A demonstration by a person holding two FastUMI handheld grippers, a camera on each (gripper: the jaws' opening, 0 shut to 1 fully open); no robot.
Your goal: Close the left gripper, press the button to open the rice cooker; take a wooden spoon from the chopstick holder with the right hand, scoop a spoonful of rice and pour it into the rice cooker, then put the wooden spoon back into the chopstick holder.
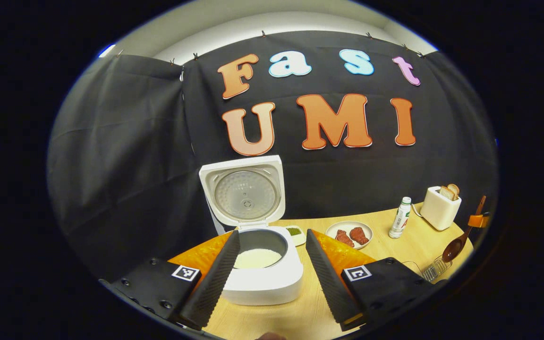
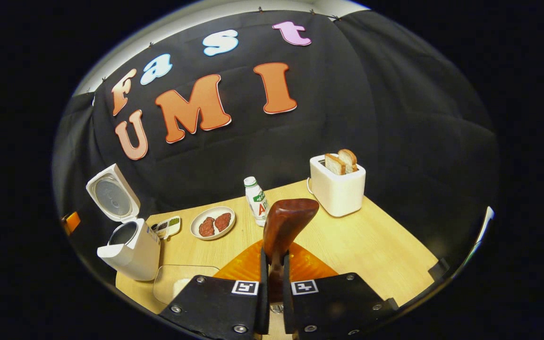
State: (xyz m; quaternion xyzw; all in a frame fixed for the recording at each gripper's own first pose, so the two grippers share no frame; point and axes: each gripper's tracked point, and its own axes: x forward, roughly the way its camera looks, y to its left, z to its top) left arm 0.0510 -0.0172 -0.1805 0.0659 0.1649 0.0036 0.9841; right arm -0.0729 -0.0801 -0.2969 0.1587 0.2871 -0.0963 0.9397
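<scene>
A: Item, rice cooker [image 1: 260, 264]: lid up, rice in the pot, standing on the desk [image 1: 300, 316] between the spread left tongs [image 1: 272, 278].

B: Item, wooden spoon [image 2: 284, 226]: handle pinched by the right tongs [image 2: 272, 283], bowl upright ahead of them. Step judged: return to the chopstick holder [image 1: 435, 269]; next calls for lowering handle-first.

A: The holder appears in the left gripper view, below the far tongs; the right gripper view adds a clear container [image 2: 177, 281] left of its tongs.

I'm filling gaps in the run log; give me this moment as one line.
rice cooker: lid open, rice inside | left gripper: open, empty | right gripper: shut on wooden spoon | stage: unclear
</scene>
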